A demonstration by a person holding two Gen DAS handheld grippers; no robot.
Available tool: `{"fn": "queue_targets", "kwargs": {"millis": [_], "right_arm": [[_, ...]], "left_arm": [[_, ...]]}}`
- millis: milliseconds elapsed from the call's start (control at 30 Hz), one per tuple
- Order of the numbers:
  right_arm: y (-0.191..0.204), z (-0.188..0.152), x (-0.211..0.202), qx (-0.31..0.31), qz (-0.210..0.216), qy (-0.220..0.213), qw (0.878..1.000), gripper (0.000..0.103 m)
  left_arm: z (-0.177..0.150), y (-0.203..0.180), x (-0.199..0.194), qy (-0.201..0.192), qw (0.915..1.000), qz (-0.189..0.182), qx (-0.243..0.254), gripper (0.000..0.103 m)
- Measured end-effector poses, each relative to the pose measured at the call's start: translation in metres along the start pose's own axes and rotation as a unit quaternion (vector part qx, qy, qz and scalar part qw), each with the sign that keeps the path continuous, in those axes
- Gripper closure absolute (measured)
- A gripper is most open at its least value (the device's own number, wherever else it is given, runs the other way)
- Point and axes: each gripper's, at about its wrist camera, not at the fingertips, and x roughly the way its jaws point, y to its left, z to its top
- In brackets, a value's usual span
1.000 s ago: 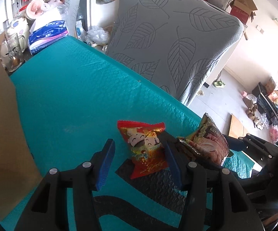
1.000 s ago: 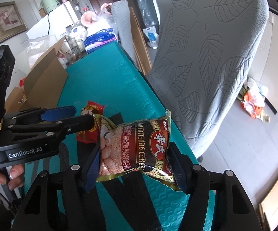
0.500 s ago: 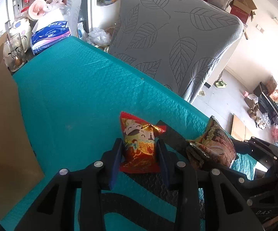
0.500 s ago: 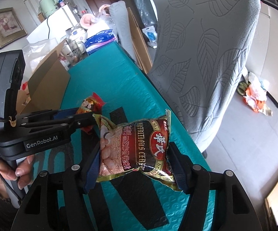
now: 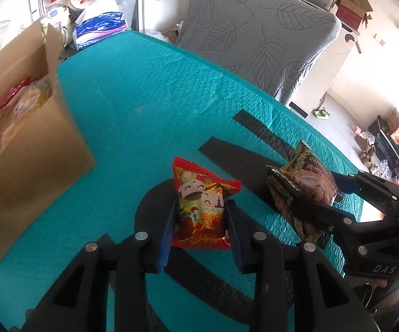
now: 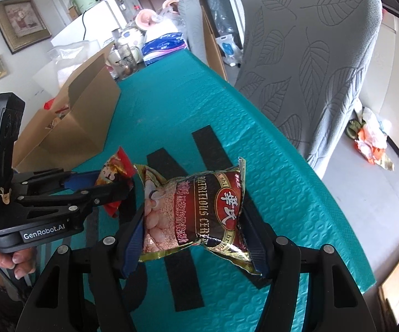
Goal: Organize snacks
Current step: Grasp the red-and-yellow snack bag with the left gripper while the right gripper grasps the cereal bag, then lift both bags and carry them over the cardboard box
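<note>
Surface: teal embossed table mat [image 5: 149,105] with black strips, filling the middle of both views; a grey leaf-patterned chair back [image 5: 257,44] stands behind its far edge.
Cardboard box [image 5: 33,149]: at the left of the left-wrist view, flaps up and top open, with wrapped snacks already showing inside; judged to be where the packets are being gathered.
Left gripper [image 5: 200,221]: lower centre of its own view, blue pads clamped on both long edges of the red cartoon snack packet [image 5: 199,204]. The jaws have just been closing, and the packet is pinched between them.
Red packet, position: upright between the pads, with its top seal free above them; whether its bottom edge touches the mat I cannot tell.
Right gripper [image 6: 196,238]: lower centre of its own view, clenched across the width of the dark red cereal packet [image 6: 196,213], which hangs clear of the mat.
Grip, reason: both bags are held by their sides, probably so the soft fill is not crushed flat.
Person's hand [image 6: 14,257]: lower left of the right-wrist view, wrapped round the left gripper's handle.
Stage, judged: both packets secured and ready to carry to the box at the left.
</note>
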Motion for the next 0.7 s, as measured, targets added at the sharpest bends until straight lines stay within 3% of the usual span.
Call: {"fn": "queue_targets", "kwargs": {"millis": [500,700], "right_arm": [[0.064,-0.039,-0.004,-0.054,0.019,0.018,0.998,0.038],[0.078,-0.047,-0.003,-0.067,0.018,0.025,0.997,0.036]], "left_arm": [[-0.068,0.025,-0.039,-0.003,0.9992,0.016,-0.036,0.068],[-0.079,0.028,-0.037,0.002,0.9989,0.014,-0.044,0.068]]}}
